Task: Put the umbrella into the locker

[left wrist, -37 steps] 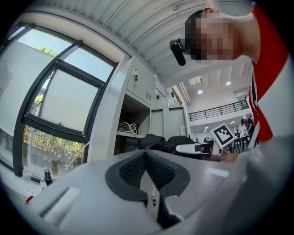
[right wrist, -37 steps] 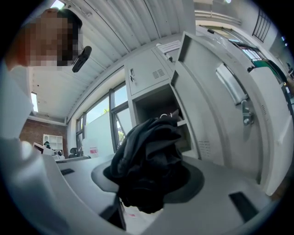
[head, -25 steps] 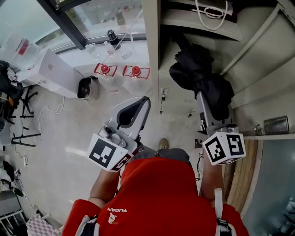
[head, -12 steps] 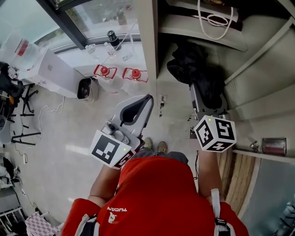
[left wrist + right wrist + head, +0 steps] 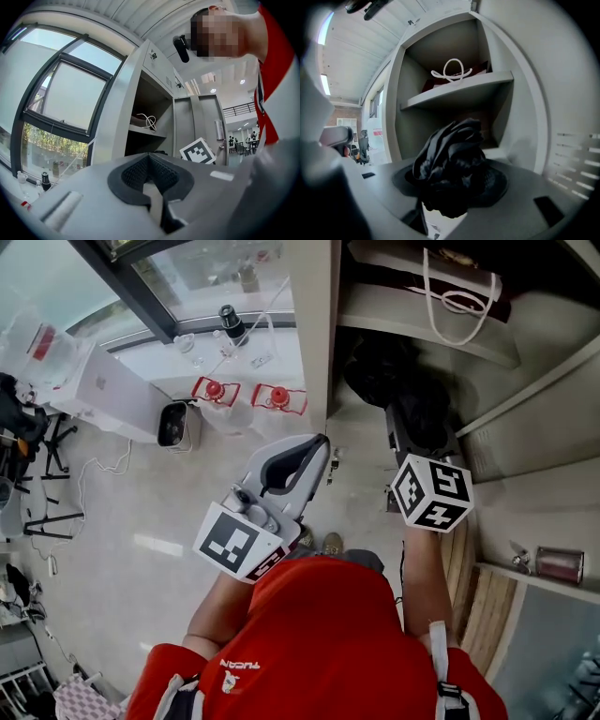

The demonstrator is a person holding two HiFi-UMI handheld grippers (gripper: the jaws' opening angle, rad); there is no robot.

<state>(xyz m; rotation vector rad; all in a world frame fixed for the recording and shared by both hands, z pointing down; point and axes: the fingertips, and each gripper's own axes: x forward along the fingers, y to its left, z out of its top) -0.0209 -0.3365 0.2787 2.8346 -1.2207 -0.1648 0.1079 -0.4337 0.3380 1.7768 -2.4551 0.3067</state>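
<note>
Fabric bulges out of the right gripper (image 5: 451,197), whose jaws are clamped on the folded black umbrella (image 5: 452,159). The bundle juts ahead of them at the mouth of the locker (image 5: 520,140), below its shelf (image 5: 459,89). In the head view the dark mass sits at or just inside the lower compartment and does not yet appear to rest on anything. A bag with white rope handles (image 5: 452,70) lies on the shelf above. The left gripper (image 5: 150,178) has its jaws pressed together on nothing and hangs outside, beside the locker's side wall (image 5: 117,126). The risk likely lies in the loose folds, which could snag on the shelf edge. If released too near the opening, the umbrella might slump back out onto the floor (image 5: 141,549).
</note>
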